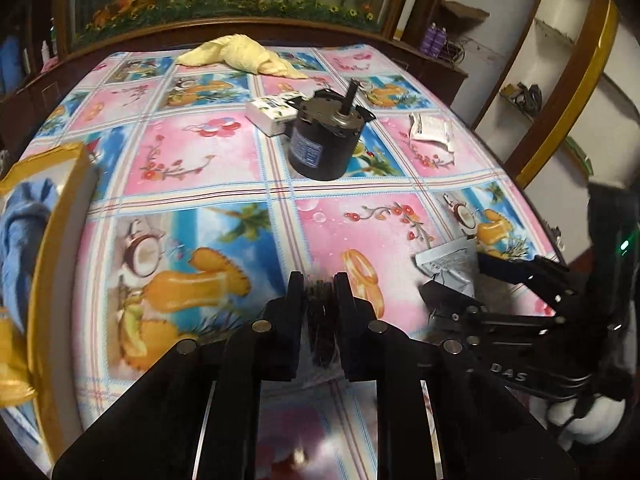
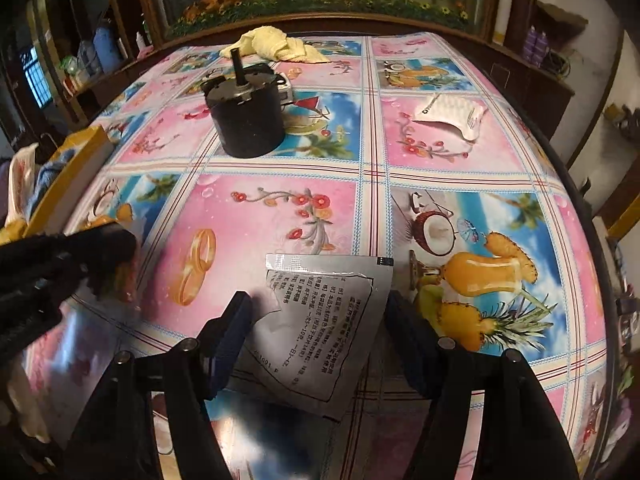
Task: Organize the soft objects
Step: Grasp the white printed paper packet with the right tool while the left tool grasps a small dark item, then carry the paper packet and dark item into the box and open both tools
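Patterned oilcloth covers your worktop. At the left edge a yellow box holds a blue cloth. Your left hand-held gripper is clenched with nothing between its fingers. Farther back stand a black motor and a yellow towel. Your right hand-held gripper is released — it straddles a silver sachet lying flat.
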Demonstrator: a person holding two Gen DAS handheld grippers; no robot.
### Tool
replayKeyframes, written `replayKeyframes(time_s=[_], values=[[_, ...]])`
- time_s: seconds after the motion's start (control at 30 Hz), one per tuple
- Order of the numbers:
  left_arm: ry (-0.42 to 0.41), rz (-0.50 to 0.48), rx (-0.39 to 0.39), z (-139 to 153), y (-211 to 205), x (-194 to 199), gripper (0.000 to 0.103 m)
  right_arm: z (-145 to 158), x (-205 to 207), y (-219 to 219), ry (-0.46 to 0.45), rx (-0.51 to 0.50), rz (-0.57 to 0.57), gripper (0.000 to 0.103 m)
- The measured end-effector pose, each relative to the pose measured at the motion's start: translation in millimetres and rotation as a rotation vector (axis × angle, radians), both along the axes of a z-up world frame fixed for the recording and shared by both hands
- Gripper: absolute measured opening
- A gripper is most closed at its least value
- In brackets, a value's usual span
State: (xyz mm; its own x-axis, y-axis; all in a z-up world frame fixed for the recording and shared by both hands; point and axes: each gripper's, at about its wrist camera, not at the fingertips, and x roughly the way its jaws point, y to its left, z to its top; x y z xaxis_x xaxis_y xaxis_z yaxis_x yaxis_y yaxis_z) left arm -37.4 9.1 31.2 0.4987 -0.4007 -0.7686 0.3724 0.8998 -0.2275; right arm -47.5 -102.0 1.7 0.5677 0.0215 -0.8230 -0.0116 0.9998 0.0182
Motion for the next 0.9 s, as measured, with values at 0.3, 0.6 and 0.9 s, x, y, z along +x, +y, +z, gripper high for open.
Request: replayKeyframes(time_s=[0.3,0.6,0.9], values=[[-0.033,0.056,-0.153,31.5,60.4,-37.2,0.014,6.9,-16.5,-1.7,-0.003,0.225,0.054,0.046],[-0.137,0.254,-0.173,62.3,160.6,-70.0,0.014,38.4,-31.9,24.2,-0.074,0.26,0.121,0.046],[-0.169,0.482,-0.088,46.4,239.3,-76.1,0.014,63.4,-24.7,90.6,-0.084,0.318,0.264,0.046]])
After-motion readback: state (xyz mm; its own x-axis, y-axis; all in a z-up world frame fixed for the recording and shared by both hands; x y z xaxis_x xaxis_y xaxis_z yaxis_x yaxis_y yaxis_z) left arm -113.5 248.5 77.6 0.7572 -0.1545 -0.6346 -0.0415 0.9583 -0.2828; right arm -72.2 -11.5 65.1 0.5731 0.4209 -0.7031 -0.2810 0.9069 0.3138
